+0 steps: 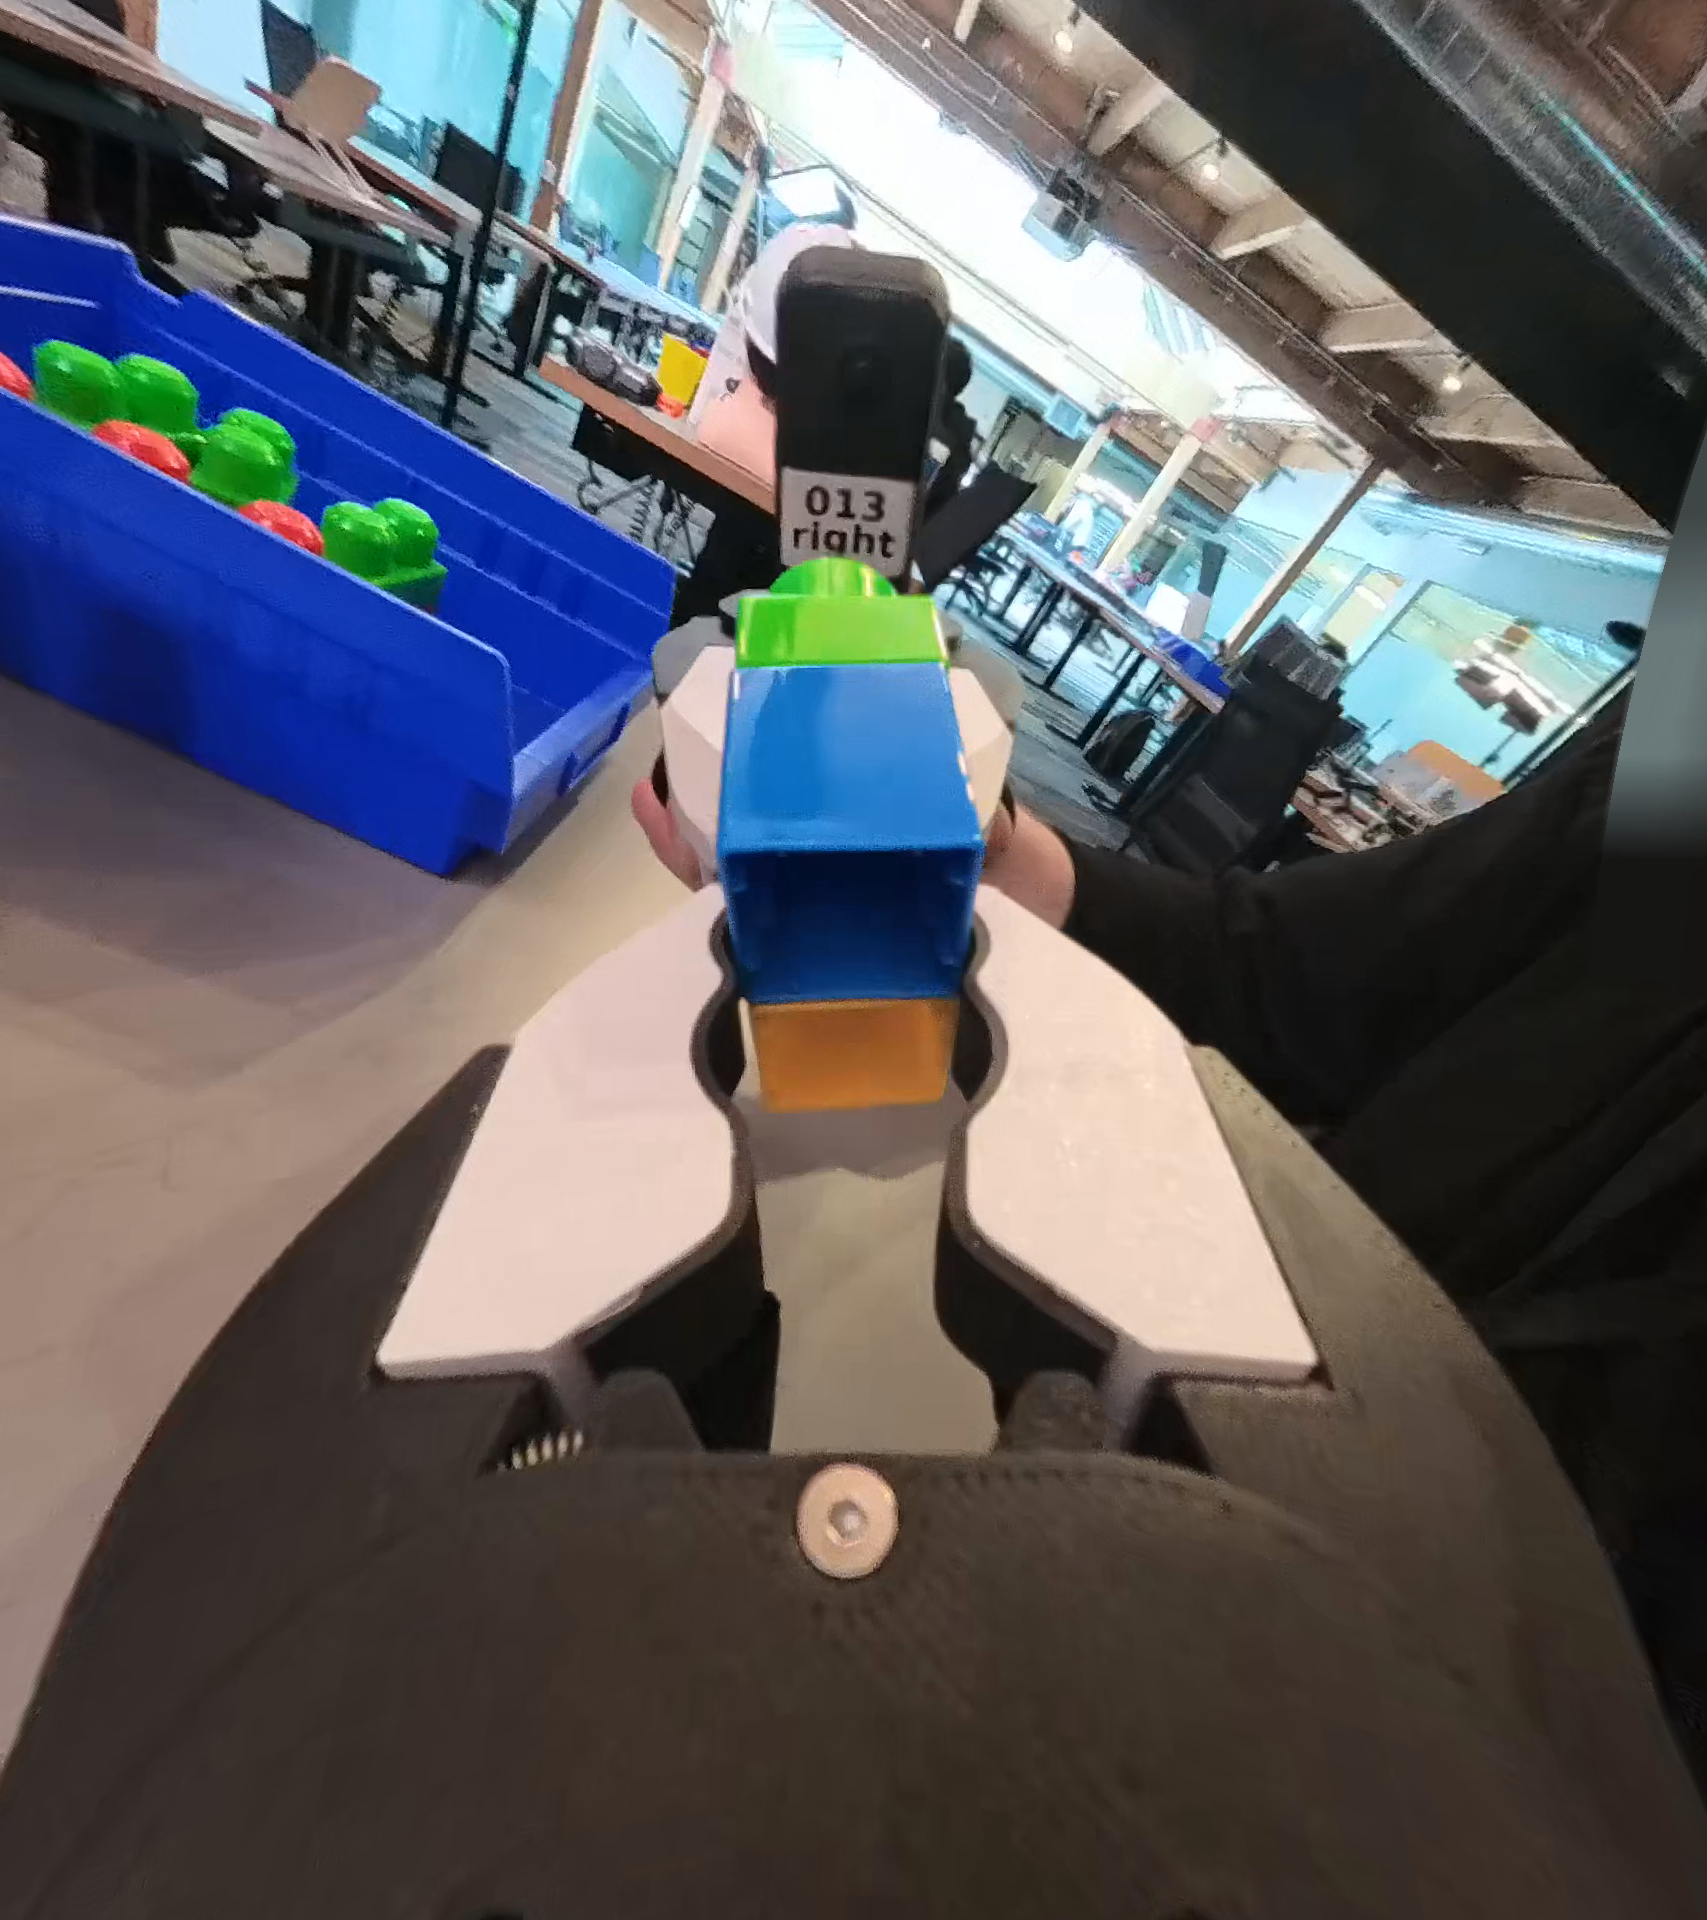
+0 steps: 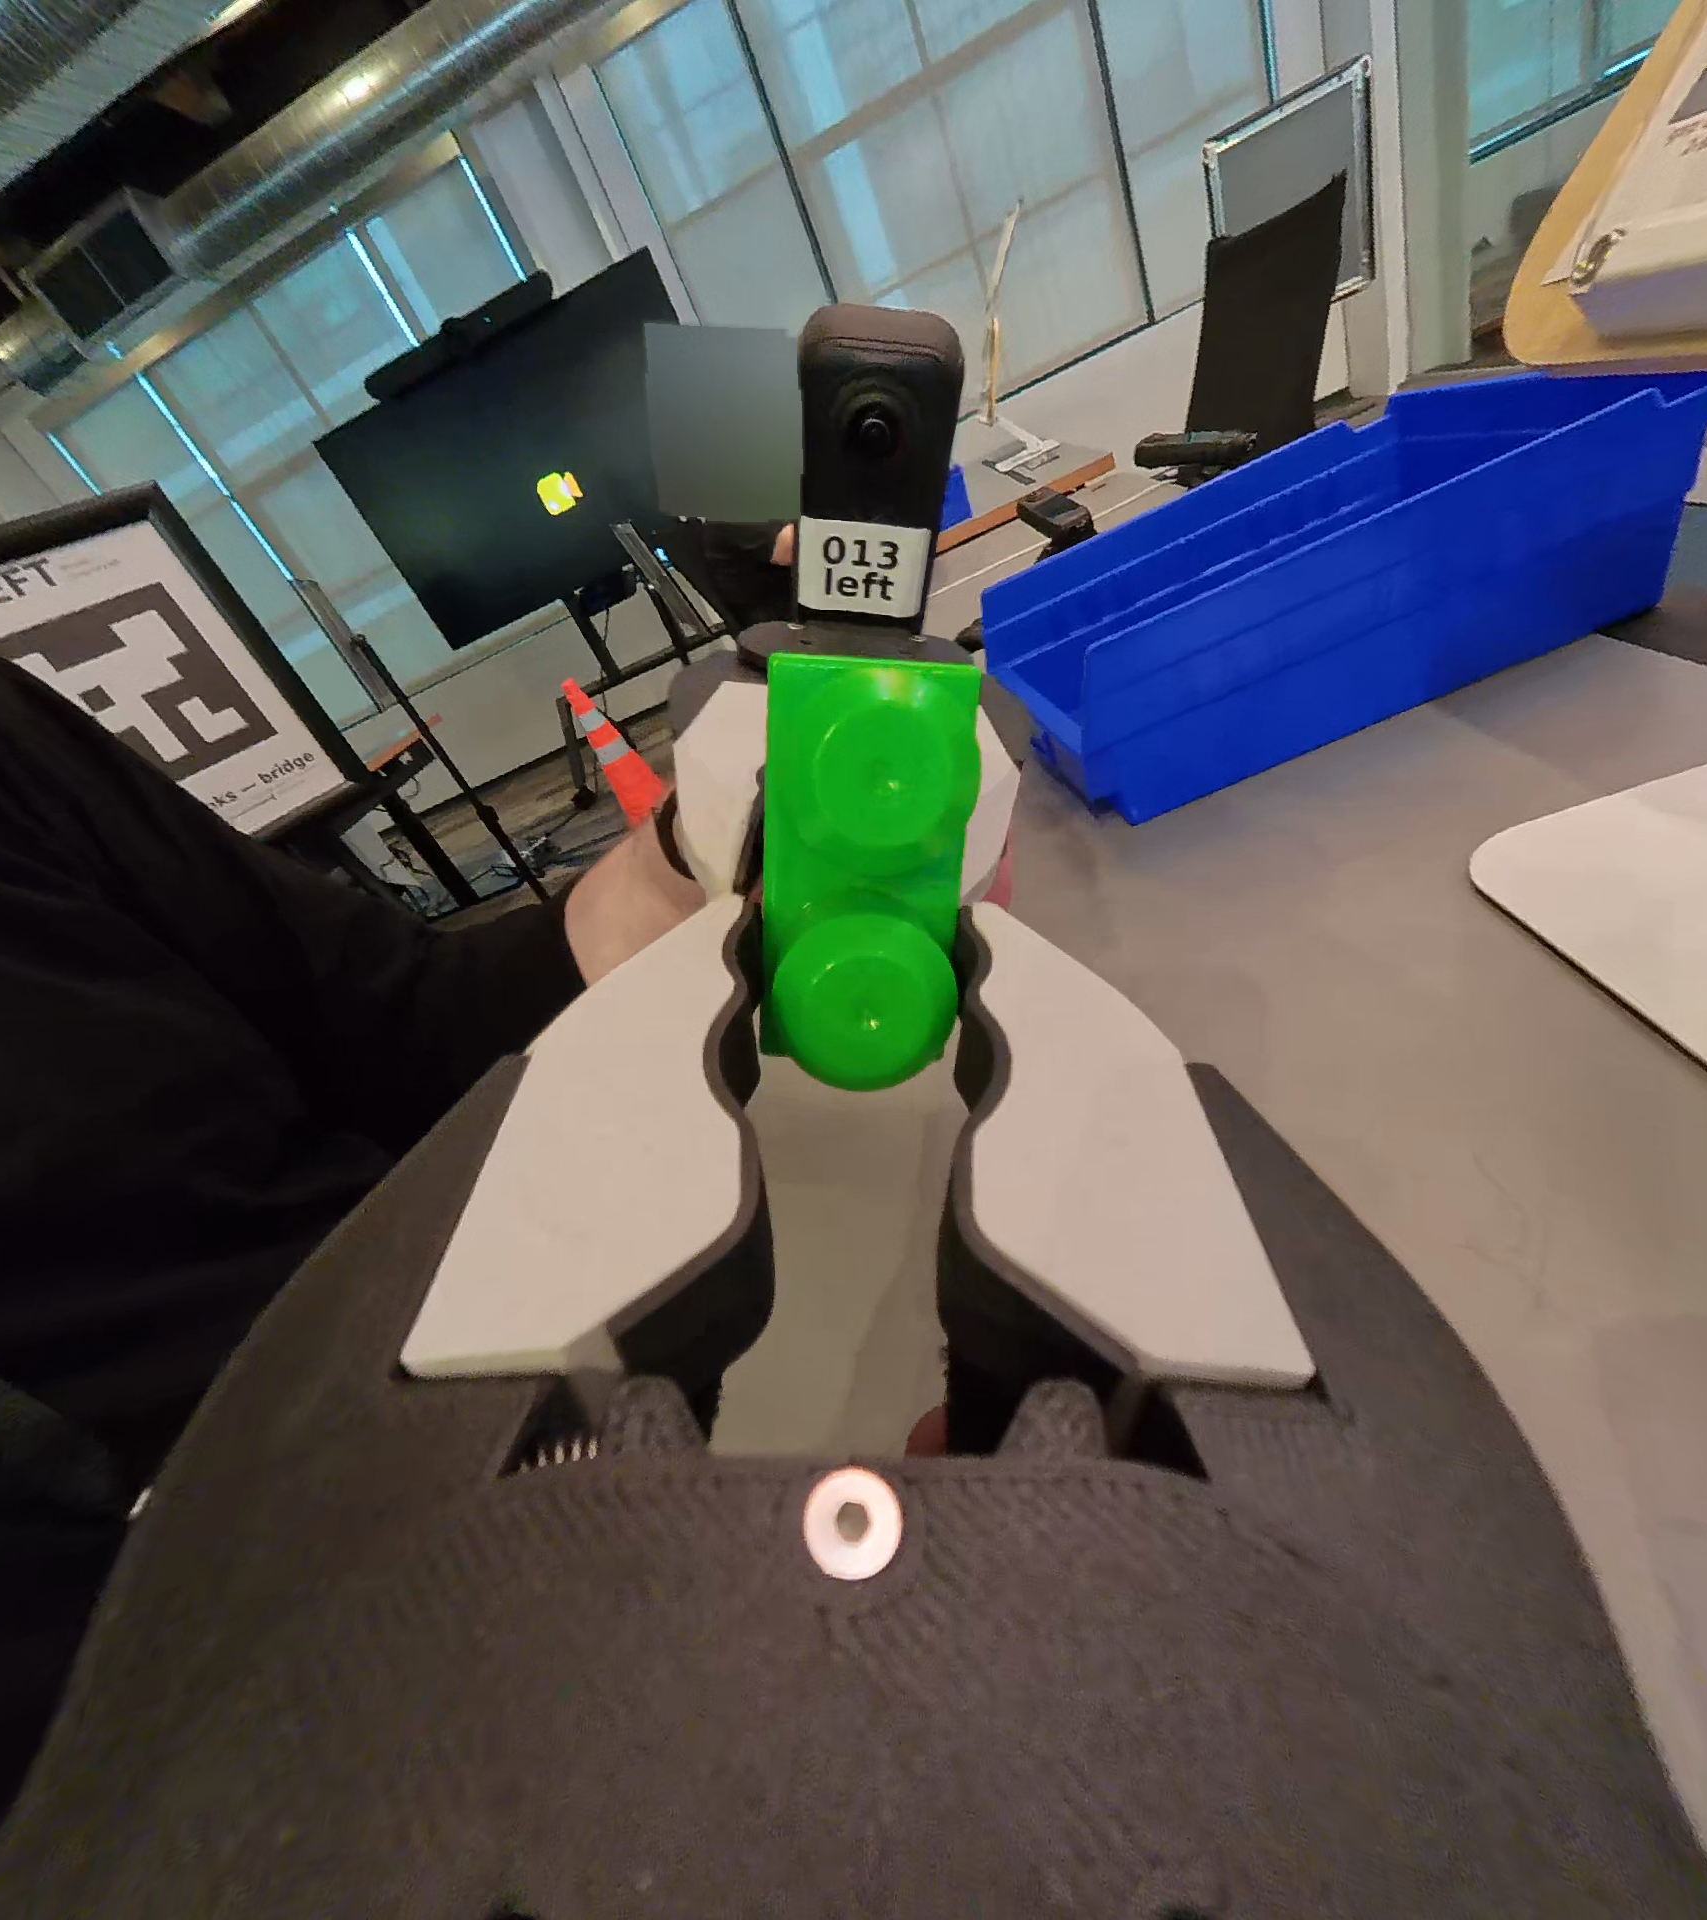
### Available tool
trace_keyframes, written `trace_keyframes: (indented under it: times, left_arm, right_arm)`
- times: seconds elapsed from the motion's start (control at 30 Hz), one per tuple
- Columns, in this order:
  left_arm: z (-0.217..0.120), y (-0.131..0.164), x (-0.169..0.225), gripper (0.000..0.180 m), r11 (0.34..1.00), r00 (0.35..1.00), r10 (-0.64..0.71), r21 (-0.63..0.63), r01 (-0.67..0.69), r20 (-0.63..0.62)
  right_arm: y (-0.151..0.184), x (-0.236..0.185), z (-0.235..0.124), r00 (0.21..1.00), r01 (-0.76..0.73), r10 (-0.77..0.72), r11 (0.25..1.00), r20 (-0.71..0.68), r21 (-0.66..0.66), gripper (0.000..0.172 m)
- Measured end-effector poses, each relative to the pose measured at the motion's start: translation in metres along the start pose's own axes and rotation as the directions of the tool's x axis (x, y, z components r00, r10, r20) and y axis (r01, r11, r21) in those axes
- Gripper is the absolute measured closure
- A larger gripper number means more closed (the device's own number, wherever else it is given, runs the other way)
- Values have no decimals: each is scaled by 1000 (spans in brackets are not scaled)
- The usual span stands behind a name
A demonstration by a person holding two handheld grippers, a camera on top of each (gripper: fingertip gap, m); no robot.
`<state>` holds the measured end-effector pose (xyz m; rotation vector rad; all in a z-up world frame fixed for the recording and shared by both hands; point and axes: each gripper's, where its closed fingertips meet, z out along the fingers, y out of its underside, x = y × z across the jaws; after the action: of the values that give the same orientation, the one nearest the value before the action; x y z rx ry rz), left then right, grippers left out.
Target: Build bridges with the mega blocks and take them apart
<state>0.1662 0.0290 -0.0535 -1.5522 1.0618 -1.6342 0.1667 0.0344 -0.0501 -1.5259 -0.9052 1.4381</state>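
L grip [image 1: 851, 997] clamps blue/orange stack [image 1: 849, 831] | R grip [image 2: 859, 987] clamps green block [image 2: 864, 831] | joined midair, likely mid-disassembly | bin [image 1: 475, 727] part-filled

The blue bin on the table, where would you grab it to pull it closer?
Probably the low front lip of the blue bin, coming from its open end: there the wall dips, so a tool could pinch that thin edge. The tall side walls look harder to pinch.

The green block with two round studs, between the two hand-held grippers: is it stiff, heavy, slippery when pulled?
The green block looks like hard moulded plastic, so probably stiff. The blue block joined to it shows a hollow underside, so both are likely light. Its glossy faces may slip.
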Motion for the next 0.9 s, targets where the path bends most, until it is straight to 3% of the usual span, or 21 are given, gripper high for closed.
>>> trace_keyframes:
  times: [0.13, 0.2, 0.33, 0.9]
  left_arm:
    - [0, 2, -2, 144, 1000, 1000, -14, -10, 14, 3]
    - [1, 4, 1, 144, 999, 1000, -17, -36, 17, -5]
    - [8, 13, 1, 144, 996, 1000, -28, -87, 28, 0]
    - [8, 25, -12, 145, 984, 994, 8, -176, 11, 107]
  right_arm:
    - [2, 3, 0, 999, 37, -37, 999, -24, -9, 136]
    - [-3, 5, -3, 996, 69, -69, 998, -52, 4, 127]
    - [-8, 0, -6, 991, 123, -122, 992, -48, 15, 135]
    - [1, 7, -1, 985, 143, -147, 988, -85, -54, 136]
